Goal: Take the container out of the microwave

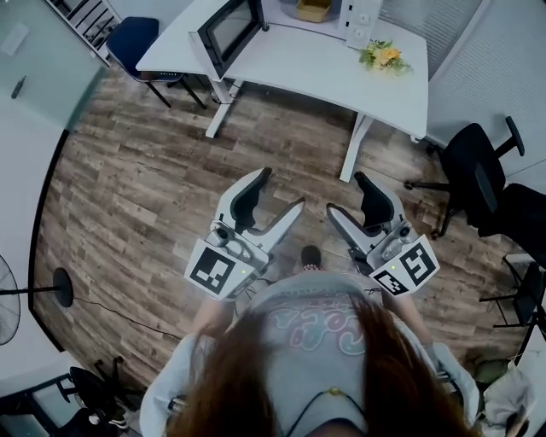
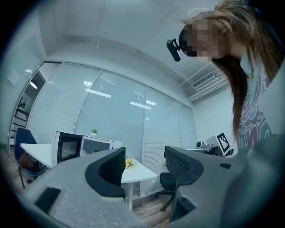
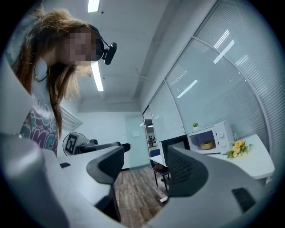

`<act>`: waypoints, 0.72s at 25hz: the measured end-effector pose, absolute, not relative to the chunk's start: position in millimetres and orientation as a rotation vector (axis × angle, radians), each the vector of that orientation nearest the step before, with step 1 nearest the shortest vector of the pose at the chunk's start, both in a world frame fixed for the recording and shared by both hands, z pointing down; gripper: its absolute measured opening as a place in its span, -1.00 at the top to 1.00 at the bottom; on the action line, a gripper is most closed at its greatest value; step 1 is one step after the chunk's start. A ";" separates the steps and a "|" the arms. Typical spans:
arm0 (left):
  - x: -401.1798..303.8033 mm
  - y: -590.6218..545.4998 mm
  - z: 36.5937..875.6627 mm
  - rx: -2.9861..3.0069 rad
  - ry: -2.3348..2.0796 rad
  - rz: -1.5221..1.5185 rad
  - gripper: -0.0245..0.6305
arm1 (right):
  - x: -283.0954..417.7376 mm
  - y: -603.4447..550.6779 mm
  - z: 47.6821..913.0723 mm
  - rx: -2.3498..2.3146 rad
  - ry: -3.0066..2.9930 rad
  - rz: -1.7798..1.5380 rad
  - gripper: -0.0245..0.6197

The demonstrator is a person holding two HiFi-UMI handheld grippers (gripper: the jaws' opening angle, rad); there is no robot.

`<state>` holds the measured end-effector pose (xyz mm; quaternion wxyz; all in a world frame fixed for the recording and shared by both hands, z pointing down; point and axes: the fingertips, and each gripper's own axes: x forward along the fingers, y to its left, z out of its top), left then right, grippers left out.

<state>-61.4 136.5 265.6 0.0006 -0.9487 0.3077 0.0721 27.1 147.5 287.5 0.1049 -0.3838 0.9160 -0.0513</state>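
Tabletop (image 1: 299, 72) ahead of me, across the floor (image 1: 128, 171): microwave (image 1: 358, 21) on it, container (image 1: 313, 9) inside; flowers (image 1: 381, 56) right of microwave; office chair (image 1: 478, 171) right of tabletop.

Words, brands, numbers: none I can read anywhere in the room.
Left gripper (image 1: 281, 192) cube: left marker (image 1: 212, 270), black blocks on white, a code pattern without letters or digits.
Right gripper (image 1: 345, 193) cube: right marker (image 1: 408, 266), the same kind of pattern, a different arrangement.
Shirt print (image 1: 328, 320): pastel bubble shapes, maybe lettering, not legible.
Microwave (image 3: 209, 139) panel: two dials, any marks too small to read.
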 end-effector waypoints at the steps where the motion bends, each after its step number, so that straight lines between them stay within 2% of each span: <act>1: -59.4 132.1 270.9 -2.978 0.980 0.200 0.16 | 31.4 142.4 288.3 -1.131 2.698 -0.153 0.02; 11: -38.0 94.5 271.1 -2.923 1.061 0.232 0.16 | 60.0 103.3 292.9 -1.075 2.729 -0.134 0.02; 18: -45.8 96.5 280.6 -2.924 1.096 0.226 0.16 | 51.6 97.1 304.2 -1.020 2.744 -0.182 0.02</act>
